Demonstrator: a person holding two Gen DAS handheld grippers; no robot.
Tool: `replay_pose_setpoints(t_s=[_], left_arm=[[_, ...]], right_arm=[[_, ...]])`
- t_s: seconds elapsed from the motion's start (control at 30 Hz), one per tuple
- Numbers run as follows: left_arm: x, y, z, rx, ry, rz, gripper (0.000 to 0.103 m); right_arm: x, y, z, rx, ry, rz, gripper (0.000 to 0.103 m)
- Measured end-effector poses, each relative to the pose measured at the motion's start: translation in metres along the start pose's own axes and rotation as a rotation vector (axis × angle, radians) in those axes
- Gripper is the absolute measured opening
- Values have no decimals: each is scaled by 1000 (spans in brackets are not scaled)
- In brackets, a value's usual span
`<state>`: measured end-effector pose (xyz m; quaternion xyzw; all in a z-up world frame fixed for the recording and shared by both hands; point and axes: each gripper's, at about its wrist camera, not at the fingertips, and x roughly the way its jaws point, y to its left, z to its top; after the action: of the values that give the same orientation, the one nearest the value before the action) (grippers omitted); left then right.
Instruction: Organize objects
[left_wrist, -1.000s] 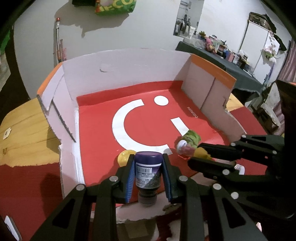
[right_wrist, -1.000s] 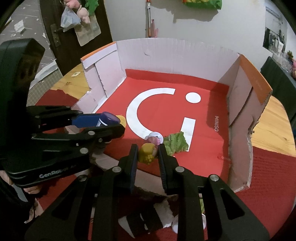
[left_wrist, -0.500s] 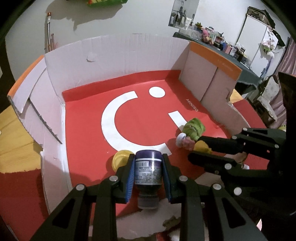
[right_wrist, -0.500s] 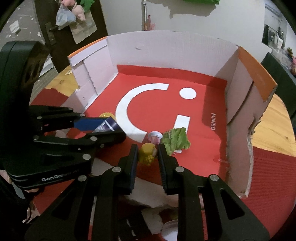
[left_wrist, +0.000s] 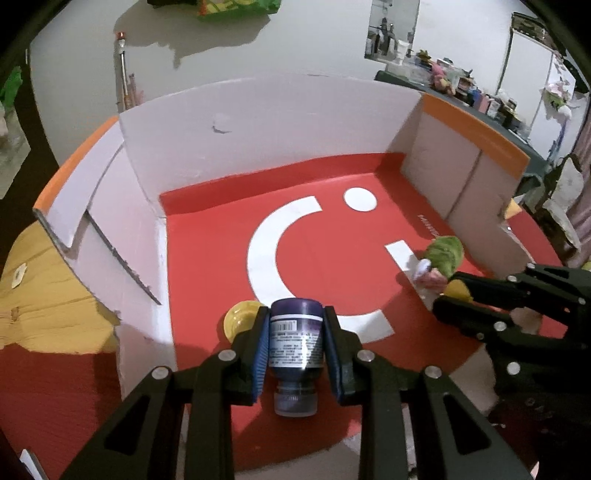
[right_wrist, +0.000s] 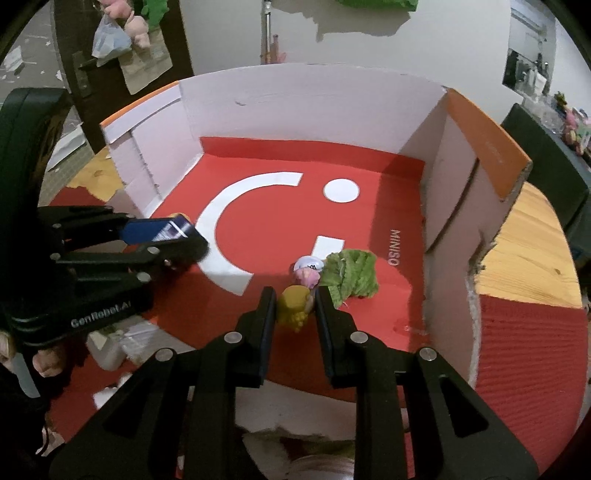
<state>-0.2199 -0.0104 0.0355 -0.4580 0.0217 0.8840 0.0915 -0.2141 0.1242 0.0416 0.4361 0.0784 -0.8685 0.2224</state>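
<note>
Purple bottle with a white barcode label, pinched between the blue pads of the left gripper, cap end toward the camera, base pointing into the box, above the near left part of the red floor. Just beyond its left side, touching the floor: small yellow round piece. Small yellow toy pinched between the fingers of the right gripper, above the near middle of the floor in the right wrist view. Right behind the toy: small figure with a white cap and pink face, lying on the floor with a green leafy cloth piece at its right side, touching it. All of this inside an open cardboard box with white inner walls, orange top edges left and right, torn near edge, and a red floor bearing a white arc, 1 white dot, 1 white bar and the word MINISO near the right wall. Under the box: wooden table partly covered by red mat. Far behind: pale wall with a green bag hanging high, and a cluttered dark table at far right.
</note>
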Motion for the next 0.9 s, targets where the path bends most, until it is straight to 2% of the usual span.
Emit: replay_pose_setpoints(t_s=[0.07, 0.23, 0.53, 0.9], left_arm=[[0, -2, 0, 3, 2, -11, 28], [-1, -18, -2, 40, 21, -101, 28], [7, -9, 1, 29, 22, -47, 28], [8, -7, 1, 16, 14, -35, 29]], right_arm=[[1, -1, 0, 3, 1, 5, 21], [3, 4, -1, -7, 8, 26, 21], [5, -2, -2, 8, 11, 20, 21], [10, -1, -3, -8, 26, 14, 21]])
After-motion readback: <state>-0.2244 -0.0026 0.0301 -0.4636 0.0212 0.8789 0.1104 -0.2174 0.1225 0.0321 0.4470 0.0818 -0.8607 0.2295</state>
